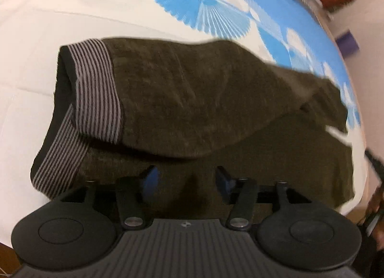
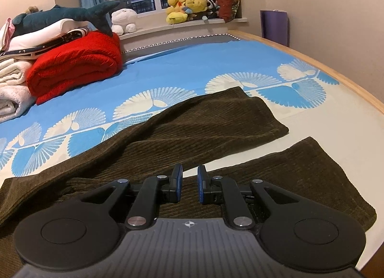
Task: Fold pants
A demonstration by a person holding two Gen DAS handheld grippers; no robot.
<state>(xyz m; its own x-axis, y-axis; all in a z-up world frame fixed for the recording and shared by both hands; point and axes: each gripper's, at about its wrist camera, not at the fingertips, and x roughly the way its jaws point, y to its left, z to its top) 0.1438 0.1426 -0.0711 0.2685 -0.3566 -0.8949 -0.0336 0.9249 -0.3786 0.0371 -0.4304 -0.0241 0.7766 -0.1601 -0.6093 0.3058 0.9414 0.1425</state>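
Dark olive corduroy pants (image 1: 204,90) lie on the bed, the top layer folded over the lower one. Their grey-and-black striped waistband (image 1: 96,90) is at the left of the left wrist view. My left gripper (image 1: 187,177) hovers over the near edge of the pants, its jaws open with nothing pinched between them. In the right wrist view the two legs (image 2: 216,121) spread apart toward the right, the nearer leg (image 2: 312,182) running to the bed's edge. My right gripper (image 2: 190,180) sits over the nearer leg, shut to a narrow slit with nothing visible between its pads.
The bed has a blue and white fan-patterned sheet (image 2: 192,66) and a wooden edge (image 2: 348,81) at right. A red folded blanket (image 2: 76,66), stacked linens with a shark plush (image 2: 72,12), and yellow plush toys (image 2: 187,6) on the windowsill stand at the far end.
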